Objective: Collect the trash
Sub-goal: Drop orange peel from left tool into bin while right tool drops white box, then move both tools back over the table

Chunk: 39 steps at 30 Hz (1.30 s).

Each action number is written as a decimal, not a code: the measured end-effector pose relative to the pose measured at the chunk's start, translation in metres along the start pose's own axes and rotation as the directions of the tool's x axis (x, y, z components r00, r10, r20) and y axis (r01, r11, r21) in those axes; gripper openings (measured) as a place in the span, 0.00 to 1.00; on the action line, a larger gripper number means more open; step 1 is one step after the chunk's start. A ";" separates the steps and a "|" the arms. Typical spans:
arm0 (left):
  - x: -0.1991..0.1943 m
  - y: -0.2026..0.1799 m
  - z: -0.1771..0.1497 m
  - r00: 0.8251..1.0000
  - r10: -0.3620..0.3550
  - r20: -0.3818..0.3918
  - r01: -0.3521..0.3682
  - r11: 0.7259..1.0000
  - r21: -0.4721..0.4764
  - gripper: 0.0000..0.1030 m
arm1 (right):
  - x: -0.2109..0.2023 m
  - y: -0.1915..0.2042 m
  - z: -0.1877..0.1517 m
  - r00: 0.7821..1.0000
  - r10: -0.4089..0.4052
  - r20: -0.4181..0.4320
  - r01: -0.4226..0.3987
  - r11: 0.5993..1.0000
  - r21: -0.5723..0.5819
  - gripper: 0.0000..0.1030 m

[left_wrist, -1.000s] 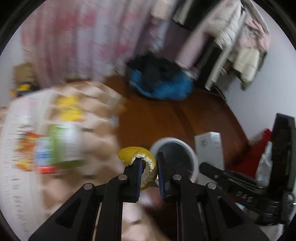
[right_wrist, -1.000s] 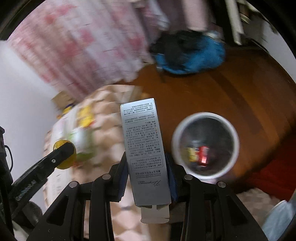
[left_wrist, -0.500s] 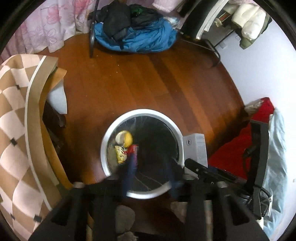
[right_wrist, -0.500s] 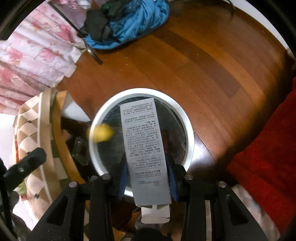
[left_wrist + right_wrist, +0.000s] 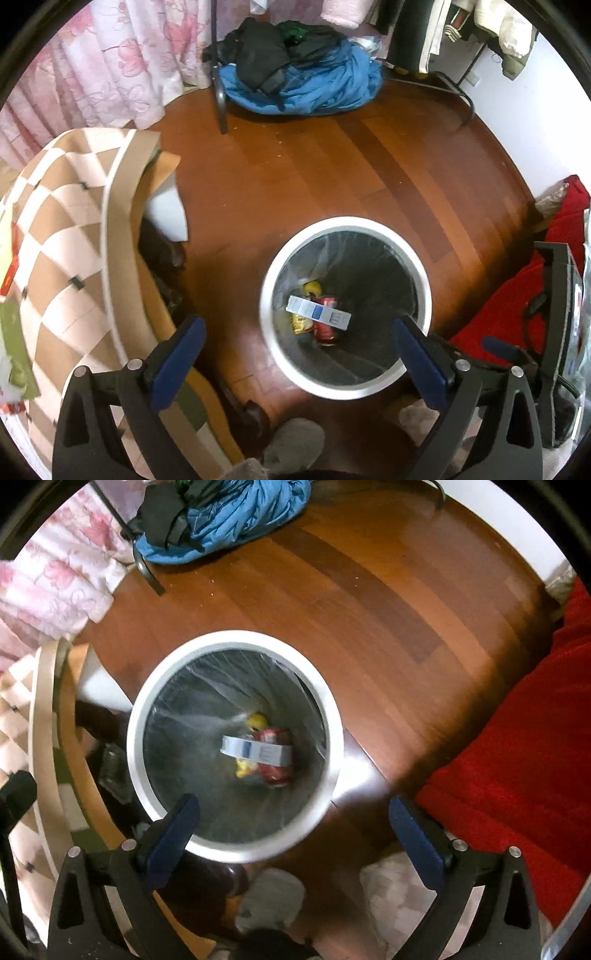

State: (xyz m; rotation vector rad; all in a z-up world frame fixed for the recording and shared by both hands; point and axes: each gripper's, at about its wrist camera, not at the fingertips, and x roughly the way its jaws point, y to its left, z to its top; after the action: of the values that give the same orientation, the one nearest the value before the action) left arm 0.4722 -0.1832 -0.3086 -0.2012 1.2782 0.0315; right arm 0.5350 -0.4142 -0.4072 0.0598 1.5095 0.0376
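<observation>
Both grippers, left point(image 5: 295, 328) and right point(image 5: 291, 808), spread empty; box point(image 5: 256, 752) below in bin point(image 5: 147, 709).

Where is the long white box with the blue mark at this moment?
In both wrist views the white box lies at the bottom of the white-rimmed trash bin on the wooden floor, across a red wrapper, with the yellow peel just behind it.

one bin point(image 5: 345, 387), perhaps four trash pieces point(image 5: 318, 314).

home bedroom | floral curtains point(image 5: 110, 74) | clothes rack point(image 5: 443, 44) | wooden floor point(image 5: 332, 166)
</observation>
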 end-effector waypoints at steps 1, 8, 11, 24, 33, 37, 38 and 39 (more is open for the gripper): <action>-0.002 0.001 -0.003 1.000 0.008 0.001 -0.008 1.000 0.001 1.00 | -0.004 0.000 -0.004 1.000 -0.008 0.001 0.008 1.000 -0.006 1.00; -0.030 0.006 -0.017 0.999 0.042 0.029 -0.042 0.999 0.015 1.00 | -0.041 0.011 -0.026 0.999 -0.034 0.041 0.035 0.998 -0.047 1.00; -0.047 0.008 -0.020 0.998 0.040 0.053 -0.040 0.999 0.010 1.00 | -0.061 0.012 -0.030 0.998 -0.023 0.057 0.025 0.999 -0.047 1.00; -0.152 0.017 -0.032 0.978 0.046 0.202 -0.043 0.999 -0.022 1.00 | -0.187 0.018 -0.060 0.979 0.064 0.195 -0.054 0.997 -0.053 1.00; -0.229 0.085 -0.054 0.946 0.106 0.305 -0.049 0.981 -0.190 1.00 | -0.265 0.076 -0.092 0.943 0.207 0.262 -0.169 0.972 -0.161 1.00; -0.244 0.146 -0.080 0.923 0.227 0.311 -0.131 0.945 -0.301 1.00 | -0.267 0.136 -0.114 0.937 0.270 0.219 -0.210 0.942 -0.263 1.00; -0.244 0.165 -0.088 0.915 0.275 0.296 -0.171 0.928 -0.331 1.00 | -0.262 0.159 -0.120 0.939 0.281 0.198 -0.216 0.931 -0.295 1.00; -0.242 0.183 -0.097 0.909 0.315 0.275 -0.209 0.912 -0.354 1.00 | -0.257 0.177 -0.125 0.939 0.294 0.180 -0.227 0.921 -0.317 1.00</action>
State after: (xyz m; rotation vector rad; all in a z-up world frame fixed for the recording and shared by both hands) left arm 0.2857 0.0015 -0.1289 -0.2845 0.9530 0.4916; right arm 0.3966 -0.2510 -0.1474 0.0270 1.2469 0.4569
